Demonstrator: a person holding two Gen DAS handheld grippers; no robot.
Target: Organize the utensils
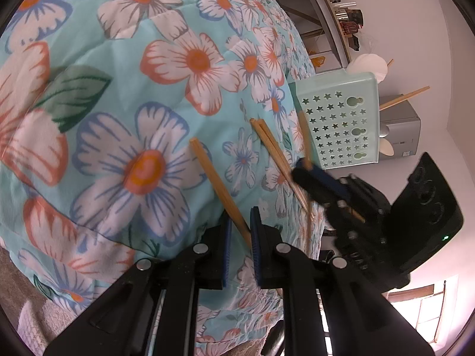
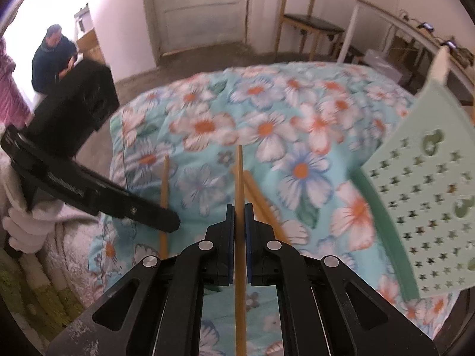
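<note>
Now both grippers hold one wooden chopstick each. Right gripper is clamped on a chopstick lying along its fingers, just beside the mint star-holed utensil holder. Left gripper, farther from the holder, pinches its chopstick obliquely.

No legible text, label, brand or number anywhere in either view.
</note>
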